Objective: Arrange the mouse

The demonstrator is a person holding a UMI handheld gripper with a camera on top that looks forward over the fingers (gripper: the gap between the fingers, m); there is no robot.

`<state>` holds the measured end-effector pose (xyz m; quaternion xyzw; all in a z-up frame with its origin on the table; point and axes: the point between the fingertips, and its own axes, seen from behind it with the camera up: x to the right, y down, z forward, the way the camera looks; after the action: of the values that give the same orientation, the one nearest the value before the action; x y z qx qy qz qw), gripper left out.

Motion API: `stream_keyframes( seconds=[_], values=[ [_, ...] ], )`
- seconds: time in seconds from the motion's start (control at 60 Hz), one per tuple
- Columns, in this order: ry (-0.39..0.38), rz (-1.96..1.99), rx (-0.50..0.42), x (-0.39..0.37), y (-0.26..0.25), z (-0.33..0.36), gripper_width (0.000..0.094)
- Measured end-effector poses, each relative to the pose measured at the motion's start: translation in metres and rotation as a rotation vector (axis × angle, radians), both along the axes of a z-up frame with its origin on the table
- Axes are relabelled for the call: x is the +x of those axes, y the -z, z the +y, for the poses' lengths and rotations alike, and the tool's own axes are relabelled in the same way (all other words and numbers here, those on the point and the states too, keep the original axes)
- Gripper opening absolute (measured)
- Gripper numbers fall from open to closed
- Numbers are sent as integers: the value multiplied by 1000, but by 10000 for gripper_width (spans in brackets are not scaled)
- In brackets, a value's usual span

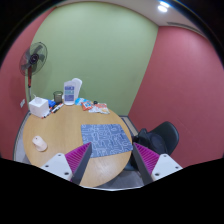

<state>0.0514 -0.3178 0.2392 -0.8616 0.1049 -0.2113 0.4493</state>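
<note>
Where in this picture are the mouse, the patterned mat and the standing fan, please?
mouse [39,142]: gripper view, middle of its white shell.
patterned mat [105,139]: gripper view, centre of its blue-grey surface.
standing fan [36,56]: gripper view, centre of its round head.

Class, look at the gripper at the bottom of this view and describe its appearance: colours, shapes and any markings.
The gripper has two fingers, each a tapering wedge with a magenta pad on its inner face and pale, whitish outer sides. No cables, markings or sleeve show in this view.
</note>
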Motion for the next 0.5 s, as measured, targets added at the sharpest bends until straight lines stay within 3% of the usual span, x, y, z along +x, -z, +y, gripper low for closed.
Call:
stream_keyframes(
  seconds=[0.283,0.4,0.5],
  values=[
    [80,64,-56,-59,62,-24,836],
    [34,133,-94,-108,105,-31,834],
    [-55,162,-131,-152,135,-17,838]
  ],
)
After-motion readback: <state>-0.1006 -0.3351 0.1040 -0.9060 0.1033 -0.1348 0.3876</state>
